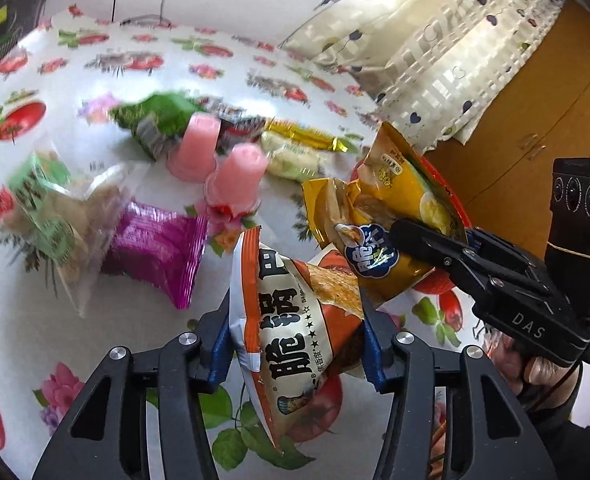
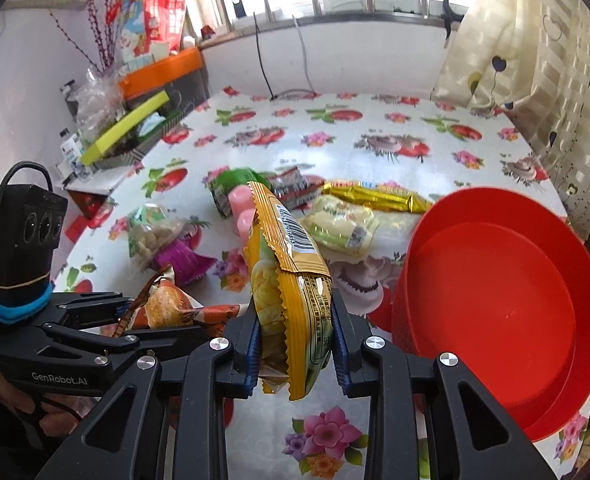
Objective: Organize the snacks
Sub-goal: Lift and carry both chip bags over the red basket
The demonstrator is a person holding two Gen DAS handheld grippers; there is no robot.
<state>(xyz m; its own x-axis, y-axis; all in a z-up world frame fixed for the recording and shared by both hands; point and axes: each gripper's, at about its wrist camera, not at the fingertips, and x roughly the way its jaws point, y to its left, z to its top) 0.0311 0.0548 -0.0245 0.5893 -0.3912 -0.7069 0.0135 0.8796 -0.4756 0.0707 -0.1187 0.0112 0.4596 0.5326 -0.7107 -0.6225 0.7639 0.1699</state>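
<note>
The yellow chip bag stands upright, pinched between the pads of the right gripper, with the red basin just to that gripper's right. The orange-and-white snack bag is clamped between the left gripper's blue pads. Ahead of both grippers, pink jelly cups and other packets lie on the flowered tablecloth.

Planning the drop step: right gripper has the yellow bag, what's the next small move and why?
Probably carry the yellow chip bag sideways over the red basket. The right gripper is clamped on it, and the empty basket sits just beside it.
</note>
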